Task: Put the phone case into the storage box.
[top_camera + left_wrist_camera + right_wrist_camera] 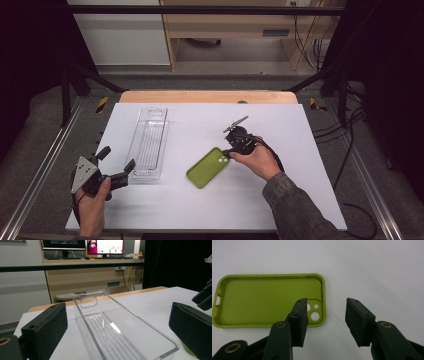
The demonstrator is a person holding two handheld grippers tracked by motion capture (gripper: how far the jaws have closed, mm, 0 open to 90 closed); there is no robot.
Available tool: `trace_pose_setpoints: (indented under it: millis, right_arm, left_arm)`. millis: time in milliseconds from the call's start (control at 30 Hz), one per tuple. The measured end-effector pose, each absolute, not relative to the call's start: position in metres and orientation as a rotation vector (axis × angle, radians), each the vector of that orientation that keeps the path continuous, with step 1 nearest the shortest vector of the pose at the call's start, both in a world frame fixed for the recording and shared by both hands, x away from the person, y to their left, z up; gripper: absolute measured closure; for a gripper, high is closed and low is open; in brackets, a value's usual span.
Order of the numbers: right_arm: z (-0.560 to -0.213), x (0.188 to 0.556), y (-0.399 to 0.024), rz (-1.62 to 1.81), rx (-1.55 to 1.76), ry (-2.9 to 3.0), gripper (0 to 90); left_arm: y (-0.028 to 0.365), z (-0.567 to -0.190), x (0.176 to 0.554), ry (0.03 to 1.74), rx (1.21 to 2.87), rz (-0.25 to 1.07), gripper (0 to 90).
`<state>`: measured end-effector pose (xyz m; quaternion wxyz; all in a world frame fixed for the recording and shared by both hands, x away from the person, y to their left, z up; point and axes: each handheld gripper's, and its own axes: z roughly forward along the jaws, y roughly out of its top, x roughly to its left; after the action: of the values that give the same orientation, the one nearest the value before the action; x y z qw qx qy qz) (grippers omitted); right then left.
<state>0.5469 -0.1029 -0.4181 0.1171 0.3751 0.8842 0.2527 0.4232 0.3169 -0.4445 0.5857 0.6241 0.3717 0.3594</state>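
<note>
A lime-green phone case lies open side up on the white table sheet, right of centre. My right gripper hangs over its camera-hole end, open. In the right gripper view one pad sits above the inside of the case, the other pad sits outside it over the sheet, and the case's end rim lies between them untouched. A clear plastic tray lies lengthwise left of centre. My left gripper rests open at its near end, its jaws framing the tray.
The white sheet covers the table up to a wooden strip at the far edge. Metal rails run along both sides, with cables on the right. Monitors stand on a desk beyond the table.
</note>
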Motion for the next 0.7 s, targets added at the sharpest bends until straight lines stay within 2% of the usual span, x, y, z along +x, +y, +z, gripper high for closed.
trace_pose_setpoints:
  millis: [700]
  right_arm:
    - [-0.433, 0.548, -0.101, 0.738, 1.143, 2.618, 58.9]
  left_arm:
    - [0.316, -0.445, 0.423, 0.864, 1.462, 0.84, 1.7]
